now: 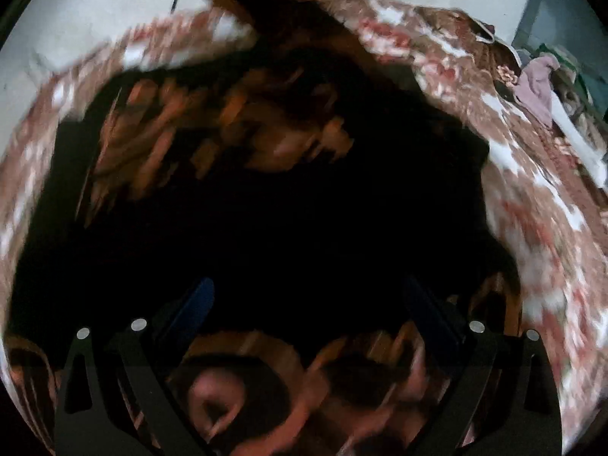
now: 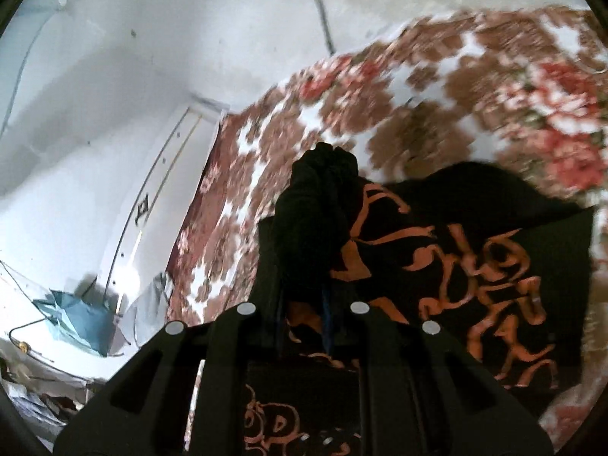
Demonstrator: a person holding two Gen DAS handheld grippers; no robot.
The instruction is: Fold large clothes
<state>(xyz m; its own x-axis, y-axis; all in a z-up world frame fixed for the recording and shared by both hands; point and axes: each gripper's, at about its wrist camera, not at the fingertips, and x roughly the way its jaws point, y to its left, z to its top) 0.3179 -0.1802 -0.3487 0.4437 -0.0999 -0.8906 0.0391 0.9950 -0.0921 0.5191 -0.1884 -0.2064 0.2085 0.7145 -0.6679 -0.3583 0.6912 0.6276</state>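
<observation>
A black garment with orange lettering (image 2: pixel 475 266) lies on a brown and red floral bedspread (image 2: pixel 380 87). My right gripper (image 2: pixel 323 228) is shut on a bunched fold of the black garment, which hides the fingertips. In the left wrist view the same garment (image 1: pixel 285 209) fills the middle, blurred. My left gripper (image 1: pixel 307 296) is open, its blue-padded fingers (image 1: pixel 197 300) spread wide just above the cloth with nothing between them.
The floral bedspread (image 1: pixel 532 190) surrounds the garment. A pile of other clothes (image 1: pixel 539 83) lies at the far right. A white wall and door (image 2: pixel 114 152) stand left of the bed, with a blue cloth (image 2: pixel 76 323) on the floor.
</observation>
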